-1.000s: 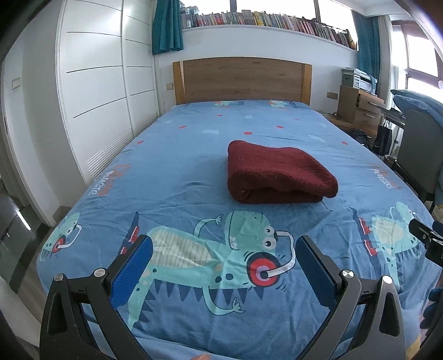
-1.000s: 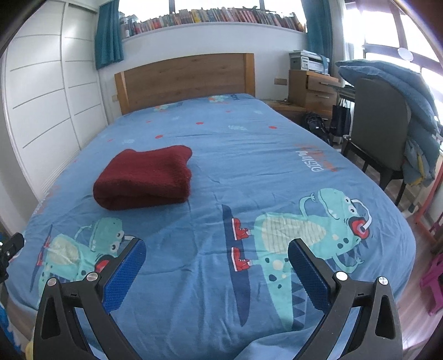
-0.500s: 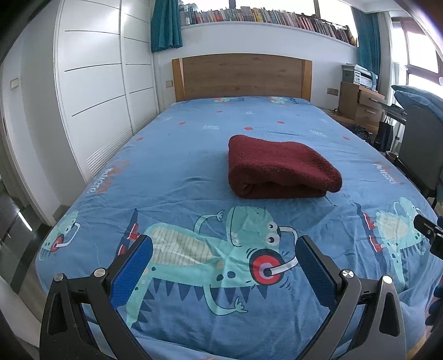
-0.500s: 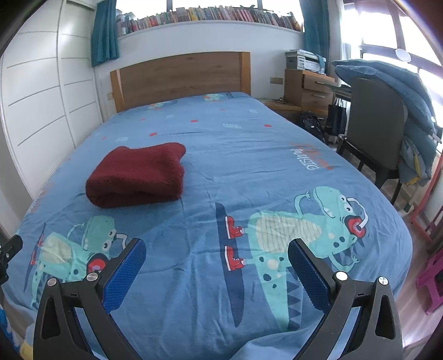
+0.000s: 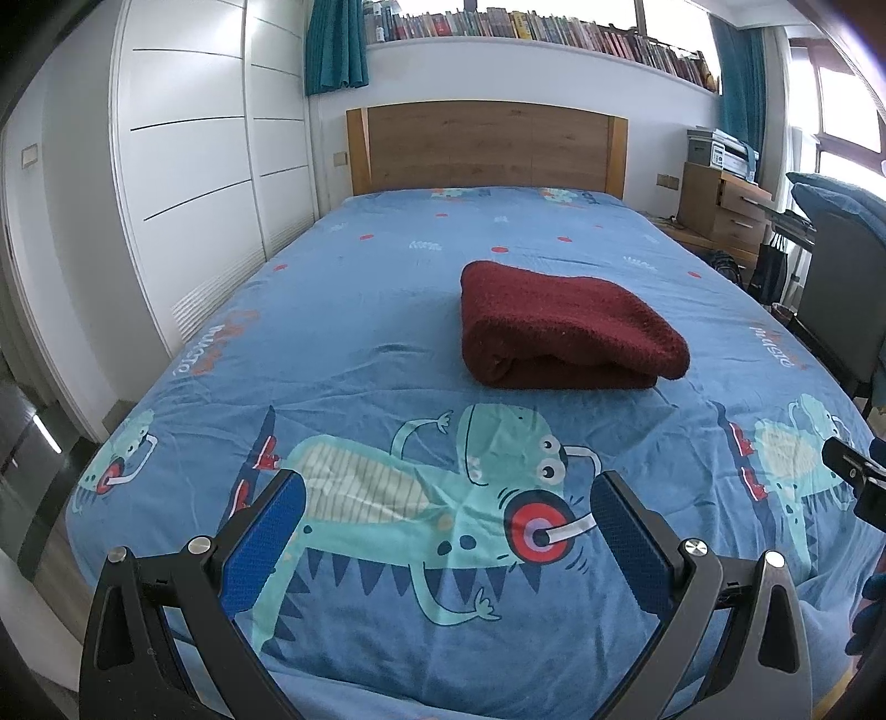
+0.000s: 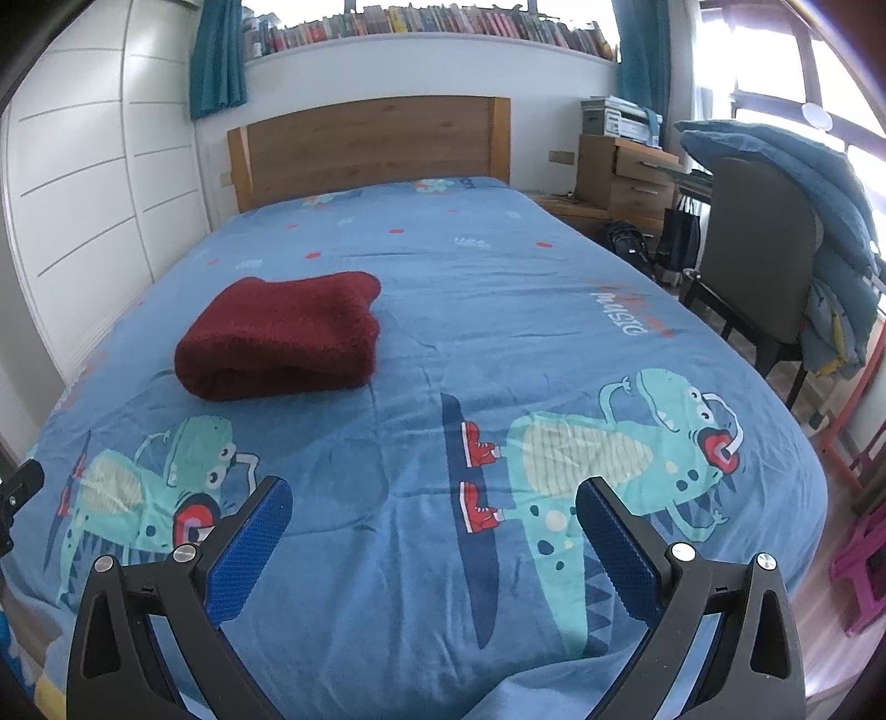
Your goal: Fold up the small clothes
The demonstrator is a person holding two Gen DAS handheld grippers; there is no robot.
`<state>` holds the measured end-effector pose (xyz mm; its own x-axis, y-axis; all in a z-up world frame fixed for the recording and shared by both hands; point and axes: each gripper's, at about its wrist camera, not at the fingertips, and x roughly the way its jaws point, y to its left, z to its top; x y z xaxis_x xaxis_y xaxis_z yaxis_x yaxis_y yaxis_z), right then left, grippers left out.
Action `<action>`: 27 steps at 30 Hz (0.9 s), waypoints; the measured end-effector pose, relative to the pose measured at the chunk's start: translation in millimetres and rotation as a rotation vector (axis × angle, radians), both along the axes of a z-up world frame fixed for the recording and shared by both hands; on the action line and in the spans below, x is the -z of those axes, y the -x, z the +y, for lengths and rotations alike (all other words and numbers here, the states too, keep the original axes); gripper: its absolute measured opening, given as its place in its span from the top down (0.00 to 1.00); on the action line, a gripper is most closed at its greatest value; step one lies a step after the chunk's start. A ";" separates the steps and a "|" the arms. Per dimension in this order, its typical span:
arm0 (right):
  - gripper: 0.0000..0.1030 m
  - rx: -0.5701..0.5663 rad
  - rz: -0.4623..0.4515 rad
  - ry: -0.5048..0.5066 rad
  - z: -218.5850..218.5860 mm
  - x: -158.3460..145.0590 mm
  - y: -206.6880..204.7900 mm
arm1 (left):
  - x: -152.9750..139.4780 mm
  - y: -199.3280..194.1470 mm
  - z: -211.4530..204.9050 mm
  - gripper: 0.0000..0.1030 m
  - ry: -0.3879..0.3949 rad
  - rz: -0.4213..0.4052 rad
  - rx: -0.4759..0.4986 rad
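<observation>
Dinosaur bedsheet (image 5: 387, 310) – wooden headboard (image 5: 487, 147), bookshelf (image 5: 531, 25) above – chair (image 6: 758, 260) beside bed

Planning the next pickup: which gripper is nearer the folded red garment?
Left, slightly. The folded red garment lies ahead-right of the left gripper, ahead-left of the right gripper; neither touches it.

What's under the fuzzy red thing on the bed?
The folded dark red garment lies on the blue dinosaur-print sheet, apart from both open grippers. The sheet shows all around it; whatever print lies directly beneath is covered.
</observation>
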<state>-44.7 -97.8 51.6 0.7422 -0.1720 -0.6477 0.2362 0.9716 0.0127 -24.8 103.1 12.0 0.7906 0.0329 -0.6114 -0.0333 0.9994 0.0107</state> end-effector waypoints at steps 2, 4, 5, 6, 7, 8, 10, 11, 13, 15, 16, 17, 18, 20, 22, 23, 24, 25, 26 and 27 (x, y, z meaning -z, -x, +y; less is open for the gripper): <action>0.00 -0.001 0.002 -0.001 -0.1 0.5 -0.2 | 0.4 -0.1 -0.2 0.01 0.000 0.001 0.002; 0.00 0.000 0.003 0.000 -0.7 1.0 0.0 | 1.1 -0.2 -0.5 0.01 -0.001 0.002 0.004; 0.00 0.000 0.003 -0.001 -0.7 1.0 0.0 | 1.4 -0.2 -0.6 0.01 0.000 0.002 0.004; 0.00 0.000 0.003 -0.001 -0.8 1.2 -0.1 | 1.5 -0.1 -0.4 0.01 0.001 0.003 0.004; 0.00 0.000 0.003 0.000 -1.2 1.3 0.2 | 1.7 -0.1 -0.1 0.01 0.002 0.004 0.005; 0.00 0.000 0.003 0.000 -1.2 1.4 0.0 | 1.9 -0.4 -0.2 0.01 0.003 0.005 0.005; 0.00 0.001 0.004 0.000 -2.0 2.0 0.3 | 2.6 -0.5 -0.9 0.01 0.001 0.007 0.006; 0.00 0.000 0.003 0.000 -1.5 1.8 0.2 | 2.9 -0.8 -1.2 0.01 0.001 0.008 0.007; 0.00 0.001 0.004 0.000 -1.8 2.0 0.5 | 3.2 -1.2 -1.6 0.01 0.003 0.010 0.008; 0.00 0.002 0.006 -0.001 -2.9 2.7 0.7 | 3.5 -1.3 -2.1 0.01 0.003 0.011 0.008; 0.00 0.002 0.007 -0.001 -3.1 3.3 0.8 | 3.6 -1.2 -2.1 0.01 0.003 0.011 0.009; 0.00 0.001 0.008 -0.001 -3.1 3.8 1.0 | 4.0 -1.0 -2.4 0.01 0.003 0.011 0.009; 0.00 0.001 0.009 -0.001 -3.2 4.2 1.3 | 4.1 -1.0 -2.4 0.01 0.004 0.012 0.009; 0.00 0.001 0.011 -0.001 -3.4 4.7 1.3 | 4.7 -1.4 -2.3 0.01 0.006 0.015 0.008; 0.00 0.001 0.010 -0.002 -3.5 4.8 1.2 | 5.4 -1.6 -2.4 0.01 0.008 0.016 0.009; 0.00 0.001 0.010 -0.002 -3.5 4.8 1.2 | 5.6 -1.8 -2.5 0.01 0.008 0.017 0.009; 0.00 0.001 0.010 -0.002 -3.5 4.8 1.1 | 5.6 -1.8 -2.7 0.01 0.009 0.017 0.010; 0.00 0.001 0.011 -0.002 -3.7 4.9 1.1 | 5.8 -1.9 -2.6 0.01 0.009 0.017 0.010; 0.00 0.001 0.011 -0.002 -3.7 4.8 1.0 | 5.8 -2.0 -2.5 0.01 0.008 0.017 0.010; 0.00 0.002 0.012 -0.002 -3.2 5.7 1.4 | 6.2 -2.3 -2.7 0.01 0.008 0.018 0.011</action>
